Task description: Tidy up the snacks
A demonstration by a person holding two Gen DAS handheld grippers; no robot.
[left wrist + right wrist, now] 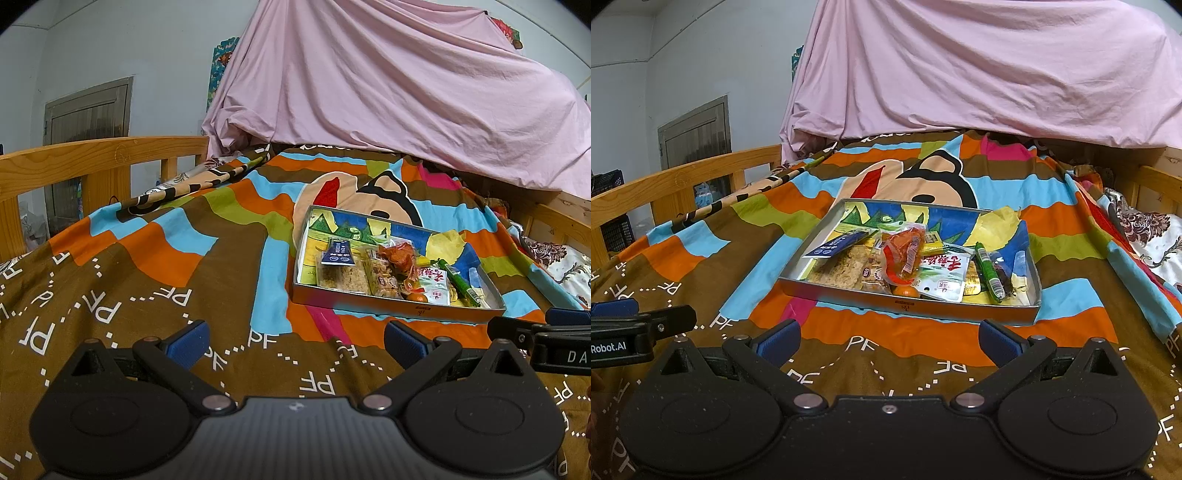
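Holding both tools low over the bed (701, 280), we keep the left gripper (293, 345) and the right gripper (886, 343) with fingers spread wide and nothing between them. Ahead of us the shallow box (908, 306) rests on the bright cartoon bedspread (229, 206), and the snacks sit inside it, crowded toward its near edge: a dark blue packet (836, 245), an orange-red pouch (905, 254), a white packet with red lettering (943, 277), a green stick (988, 271) and a small orange piece (906, 291). Behind the box a pink sheet (388, 85) hangs over the far end of the bed.
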